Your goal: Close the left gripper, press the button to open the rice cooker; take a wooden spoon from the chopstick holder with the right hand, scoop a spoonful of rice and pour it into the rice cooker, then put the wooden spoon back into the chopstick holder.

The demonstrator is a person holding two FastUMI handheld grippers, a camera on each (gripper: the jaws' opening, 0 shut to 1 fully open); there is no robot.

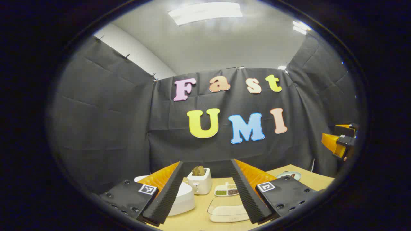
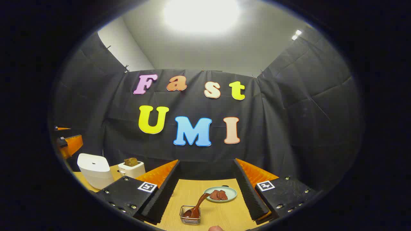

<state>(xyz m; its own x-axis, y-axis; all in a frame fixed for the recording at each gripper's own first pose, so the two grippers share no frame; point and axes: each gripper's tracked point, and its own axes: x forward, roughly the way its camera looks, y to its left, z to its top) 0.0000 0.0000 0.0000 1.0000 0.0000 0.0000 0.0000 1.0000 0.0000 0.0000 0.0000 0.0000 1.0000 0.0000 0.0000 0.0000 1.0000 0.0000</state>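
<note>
Leaning in a wire chopstick holder, curved wooden spoon; both tongs (ribbed pads) wide.

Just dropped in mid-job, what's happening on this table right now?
Nothing is held yet. The left tongs hang open above the table, facing the closed rice cooker and the rice container. The right tongs hang open over the wooden spoon, which sits in its chopstick holder beside a plate.

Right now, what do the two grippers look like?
The left gripper and right gripper match: two wedge-shaped fingers with ribbed inner pads, orange ridged outer shells, and flat black base plates with screws, each carrying a square black-and-white marker. No cables or sleeves visible.
</note>
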